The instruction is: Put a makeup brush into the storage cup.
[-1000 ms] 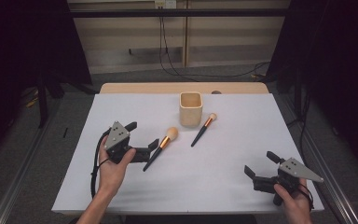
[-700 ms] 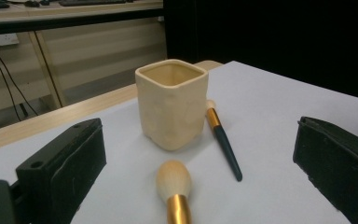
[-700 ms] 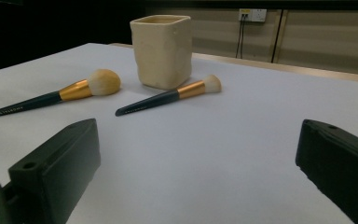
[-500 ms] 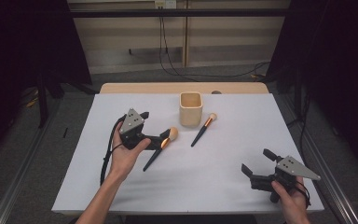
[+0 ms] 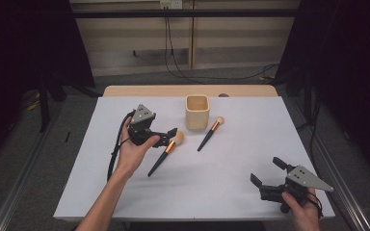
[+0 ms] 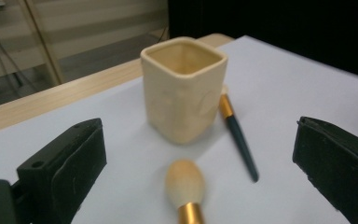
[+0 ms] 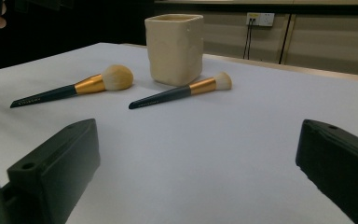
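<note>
A cream square cup [image 5: 197, 111] stands at the back middle of the white table [image 5: 231, 192]. A large brush [image 5: 166, 153] with a dark handle, gold ferrule and tan head lies in front of it to the left. A smaller brush [image 5: 210, 133] lies just right of the cup. My left gripper [image 5: 170, 137] is open and low over the table, its jaws spread to either side of the large brush's head [image 6: 184, 182], with the cup [image 6: 185, 88] straight beyond. My right gripper [image 5: 267, 171] is open and holds nothing near the front right corner, facing both brushes [image 7: 74, 88] [image 7: 182, 92] and the cup [image 7: 175, 46].
The left gripper's black cable [image 5: 118, 149] loops along the person's left forearm. A strip of bare wood [image 5: 188, 90] runs along the table's far edge. Dark curtains stand at both sides, and cables hang on the back wall.
The left gripper has moved right and away from the person, up to the large brush's head. The right gripper has barely shifted. Brushes and cup lie as before.
</note>
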### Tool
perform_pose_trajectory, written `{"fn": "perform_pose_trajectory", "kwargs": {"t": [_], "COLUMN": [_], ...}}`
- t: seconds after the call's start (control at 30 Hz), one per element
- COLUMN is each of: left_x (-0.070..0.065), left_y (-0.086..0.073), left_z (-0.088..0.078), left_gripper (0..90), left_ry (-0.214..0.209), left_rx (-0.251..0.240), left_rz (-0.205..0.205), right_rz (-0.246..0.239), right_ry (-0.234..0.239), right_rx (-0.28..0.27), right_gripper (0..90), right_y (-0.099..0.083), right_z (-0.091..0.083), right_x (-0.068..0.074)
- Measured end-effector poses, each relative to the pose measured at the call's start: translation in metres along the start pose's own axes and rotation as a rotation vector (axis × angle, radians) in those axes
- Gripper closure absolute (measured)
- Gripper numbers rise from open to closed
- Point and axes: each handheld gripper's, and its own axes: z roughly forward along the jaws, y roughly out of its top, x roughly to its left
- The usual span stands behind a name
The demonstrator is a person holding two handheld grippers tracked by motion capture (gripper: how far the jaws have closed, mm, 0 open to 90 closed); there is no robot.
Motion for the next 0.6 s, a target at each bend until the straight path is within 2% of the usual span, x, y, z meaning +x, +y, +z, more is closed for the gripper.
{"fn": "perform_pose_trajectory", "kwargs": {"t": [0.07, 0.17, 0.23, 0.27, 0.3, 0.4, 0.5, 0.6], "left_x": [-0.001, 0.001, 0.002, 0.002, 0.003, 0.004, 0.006, 0.007], "left_y": [-0.001, -0.001, -0.001, -0.001, 0.001, 0.004, 0.007, 0.008], "left_z": [0.004, 0.011, 0.015, 0.015, 0.017, 0.019, 0.022, 0.026], "left_gripper": [3.1, 3.1, 3.2, 3.3, 3.3, 3.9, 5.6, 5.5], "left_ry": [0.019, 0.022, 0.033, 0.033, 0.038, 0.052, 0.042, 0.042], "left_rx": [0.038, 0.121, 0.155, 0.155, 0.188, 0.244, 0.342, 0.399], "left_rz": [0.014, 0.008, 0.016, 0.016, 0.014, 0.017, 0.006, -0.006], "right_rz": [0.002, 0.008, 0.002, 0.002, 0.001, 0.004, 0.004, -0.003], "right_ry": [0.000, -0.003, -0.002, -0.001, -0.001, -0.002, -0.002, 0.005], "right_rx": [0.000, 0.001, 0.001, 0.003, 0.004, 0.005, 0.007, 0.005], "right_gripper": [0.0, 0.0, 0.0, 0.0, 0.0, 0.0, 0.0, 0.0], "right_y": [0.000, -0.001, -0.001, -0.001, -0.001, -0.001, -0.001, -0.001], "right_z": [0.000, 0.000, 0.000, -0.001, 0.000, 0.000, 0.001, 0.000], "right_x": [-0.001, -0.002, -0.001, -0.001, -0.001, -0.001, -0.001, -0.001]}}
